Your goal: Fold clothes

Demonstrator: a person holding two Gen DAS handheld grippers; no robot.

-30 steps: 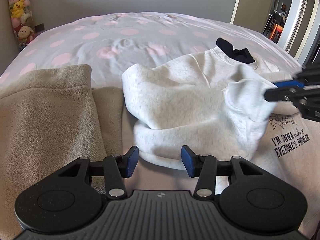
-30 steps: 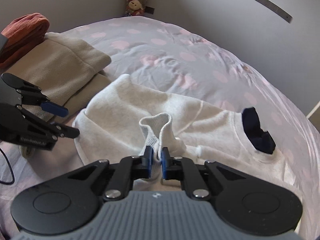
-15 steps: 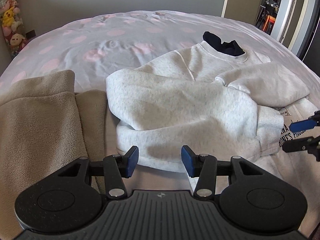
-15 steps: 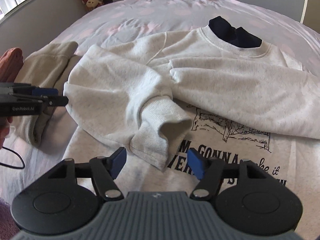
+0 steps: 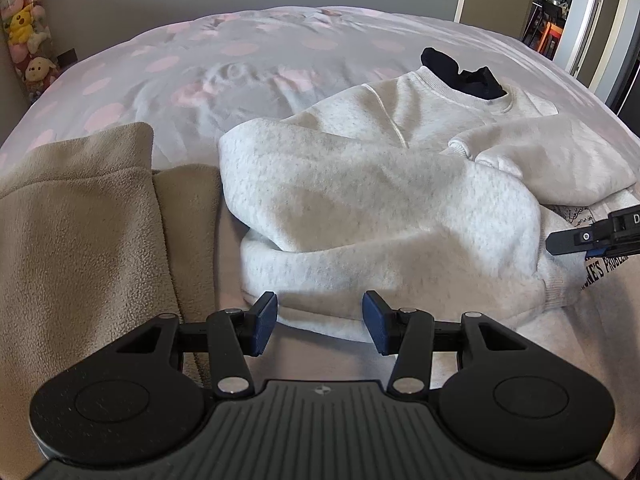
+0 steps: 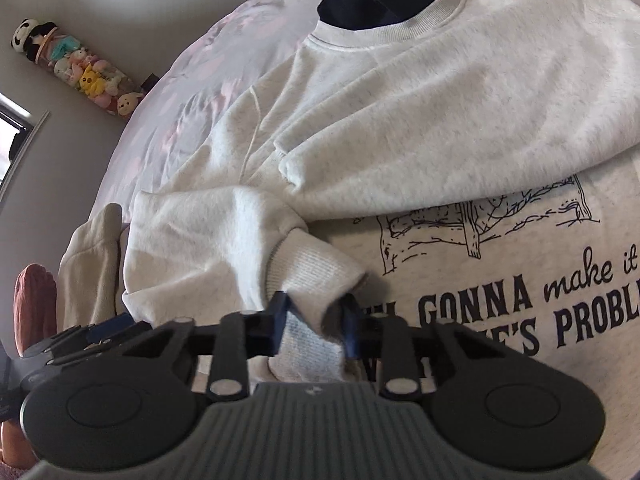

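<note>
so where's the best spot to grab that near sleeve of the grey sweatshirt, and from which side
Take the near sleeve by its ribbed cuff, coming in from its open end. The cuff is the thickest, firmest band, lies free on top of the printed front, and its mouth faces the right claw. That claw's jaws are closing with the cuff between them.

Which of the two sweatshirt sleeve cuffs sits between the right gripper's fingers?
The ribbed cuff nearest the printed lettering; the right gripper is closing around it. The other cuff lies farther up, untouched.
</note>
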